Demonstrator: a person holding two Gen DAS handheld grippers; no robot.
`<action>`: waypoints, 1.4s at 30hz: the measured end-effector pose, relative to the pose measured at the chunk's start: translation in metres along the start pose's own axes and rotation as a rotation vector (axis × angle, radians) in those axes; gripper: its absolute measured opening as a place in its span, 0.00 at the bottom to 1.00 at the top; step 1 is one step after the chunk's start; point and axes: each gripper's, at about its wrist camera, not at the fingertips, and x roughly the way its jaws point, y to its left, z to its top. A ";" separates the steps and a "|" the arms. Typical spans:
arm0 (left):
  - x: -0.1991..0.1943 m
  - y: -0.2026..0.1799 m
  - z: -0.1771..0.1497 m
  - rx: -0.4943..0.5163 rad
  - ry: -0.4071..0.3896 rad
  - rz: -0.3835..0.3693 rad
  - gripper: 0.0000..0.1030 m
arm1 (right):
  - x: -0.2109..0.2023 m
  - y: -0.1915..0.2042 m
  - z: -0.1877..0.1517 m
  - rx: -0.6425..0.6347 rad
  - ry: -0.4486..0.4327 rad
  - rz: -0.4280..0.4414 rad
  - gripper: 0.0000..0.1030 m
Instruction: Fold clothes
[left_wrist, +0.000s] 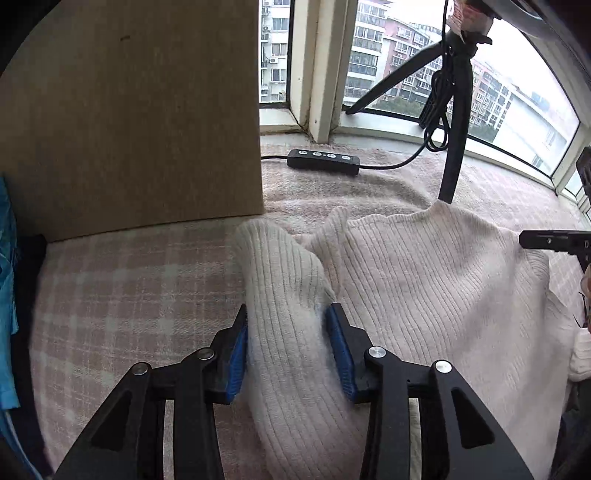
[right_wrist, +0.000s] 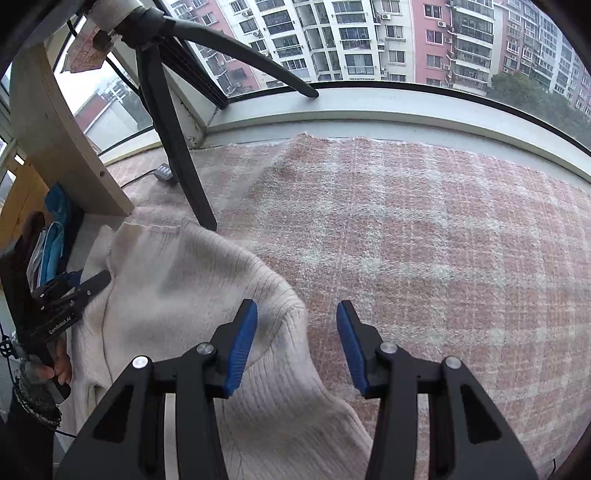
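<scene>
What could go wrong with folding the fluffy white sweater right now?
1. The tripod leg stands right at the sweater edge, so pulling the knit might snag or tip it.
2. The left gripper holds only a bunched sleeve, with its pads wide around it. It could slip out.
3. The right gripper is open and holds nothing, so the far side may drag crooked across the blanket.

Left gripper, jaws closed against a fold of ribbed sweater. Right gripper, jaws spread wide, holding nothing. A hand grips the left gripper's handle.
</scene>
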 end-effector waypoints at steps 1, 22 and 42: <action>-0.014 -0.002 -0.001 0.009 -0.018 -0.007 0.34 | -0.016 -0.005 0.000 0.031 -0.027 0.050 0.43; -0.259 -0.094 -0.154 0.041 -0.056 -0.342 0.37 | -0.300 -0.236 -0.319 0.640 -0.232 -0.137 0.47; -0.272 -0.158 -0.271 0.035 0.002 -0.422 0.37 | -0.326 -0.138 -0.301 0.378 -0.297 -0.314 0.05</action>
